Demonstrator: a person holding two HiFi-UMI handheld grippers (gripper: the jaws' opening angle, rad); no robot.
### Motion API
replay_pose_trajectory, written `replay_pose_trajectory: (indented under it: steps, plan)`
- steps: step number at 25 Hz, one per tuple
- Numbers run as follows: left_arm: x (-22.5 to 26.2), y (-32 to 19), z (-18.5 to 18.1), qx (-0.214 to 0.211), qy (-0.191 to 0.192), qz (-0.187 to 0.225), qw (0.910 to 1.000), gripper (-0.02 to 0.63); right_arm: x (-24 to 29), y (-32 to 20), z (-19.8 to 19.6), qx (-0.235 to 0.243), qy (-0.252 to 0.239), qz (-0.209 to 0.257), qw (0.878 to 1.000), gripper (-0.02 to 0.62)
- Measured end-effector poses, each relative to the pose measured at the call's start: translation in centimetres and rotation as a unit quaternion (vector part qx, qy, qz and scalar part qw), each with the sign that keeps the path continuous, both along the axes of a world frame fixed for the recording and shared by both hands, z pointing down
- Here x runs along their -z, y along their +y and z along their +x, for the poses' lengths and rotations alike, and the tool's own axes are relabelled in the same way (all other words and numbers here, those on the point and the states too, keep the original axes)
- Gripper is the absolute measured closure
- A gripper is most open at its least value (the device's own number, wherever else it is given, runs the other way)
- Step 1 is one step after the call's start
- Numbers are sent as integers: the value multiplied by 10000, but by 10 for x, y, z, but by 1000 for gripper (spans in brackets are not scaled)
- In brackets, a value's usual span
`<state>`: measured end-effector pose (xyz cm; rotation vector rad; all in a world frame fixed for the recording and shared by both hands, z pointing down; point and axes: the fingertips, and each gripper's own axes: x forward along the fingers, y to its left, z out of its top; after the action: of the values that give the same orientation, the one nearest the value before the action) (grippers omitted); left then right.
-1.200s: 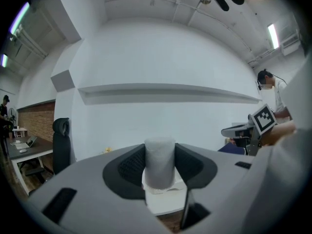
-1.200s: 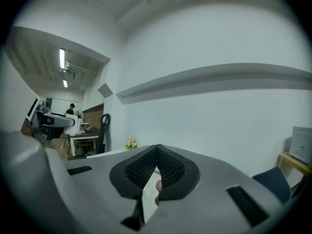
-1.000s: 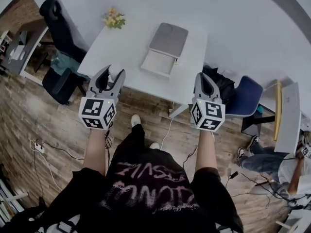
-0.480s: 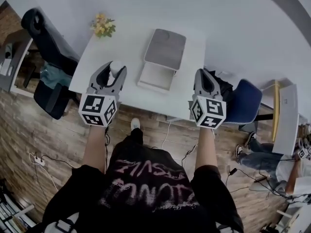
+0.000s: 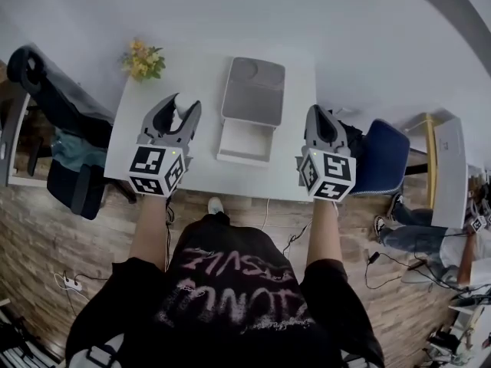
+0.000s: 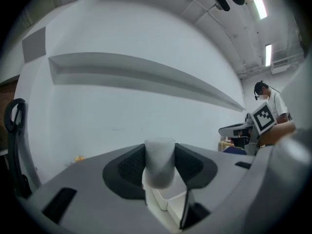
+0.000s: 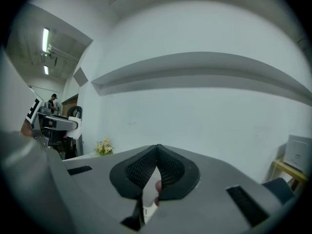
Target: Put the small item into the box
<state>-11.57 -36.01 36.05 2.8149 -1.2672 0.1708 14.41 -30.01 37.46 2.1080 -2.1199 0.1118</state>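
- The left tongs [image 5: 180, 106] are clamping a small white cylinder [image 6: 160, 161], the small item; one pad is pressing on each side of it and it is standing upright between them.
- In the head view these tongs are hovering over the white desk [image 5: 230, 181], to the left of the box [image 5: 244, 158], so the small item is sitting in the grip outside the box.
- The box is lying open near the middle of the desk, with its white tray facing the person and its grey lid [image 5: 255, 92] lying flat behind it towards the wall.
- In the left gripper view part of the white tray [image 6: 170, 201] is showing low between the jaws, beneath the cylinder.
- The right tongs [image 5: 319, 113] are hanging over the right part of the desk, to the right of the box, with the jaws meeting at their tips and no object sitting between the pads.
- A bunch of yellow flowers [image 5: 142, 60] is standing at the far left corner of the desk, against the wall.
- A blue chair [image 5: 383, 159] is sitting just beyond the right end of the desk, and a black chair [image 5: 54, 106] is standing off its left end.
- Another person [image 5: 468, 244] is showing at the right edge of the head view.
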Motion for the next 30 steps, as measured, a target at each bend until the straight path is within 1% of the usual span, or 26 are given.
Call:
replay_pose_trajectory:
  steps: [5, 7, 9, 13, 17, 24, 30]
  plan:
    - [-7, -18, 10, -266, 33, -102, 9996, 426, -7, -4, 9, -292, -5, -94, 9995, 586]
    - [-9, -23, 12, -342, 34, -128, 9993, 426, -9, -5, 11, -368, -79, -104, 9992, 585]
    - [-10, -28, 16, -394, 34, -153, 9991, 426, -6, -7, 14, -418, -155, -70, 9990, 586]
    - [-12, -33, 26, -428, 16, -198, 9989, 426, -3, -11, 25, -451, -156, -29, 9989, 586]
    - [-11, -33, 38, -391, -25, -185, 9991, 426, -7, -17, 35, -376, -155, -60, 9992, 586]
    - [-4, -29, 55, -186, -101, -182, 9996, 426, -12, -32, 49, -43, -240, -99, 9997, 586]
    - [-6, -27, 72, -81, -149, -208, 9996, 426, -21, -38, 62, 127, -348, -114, 9992, 586]
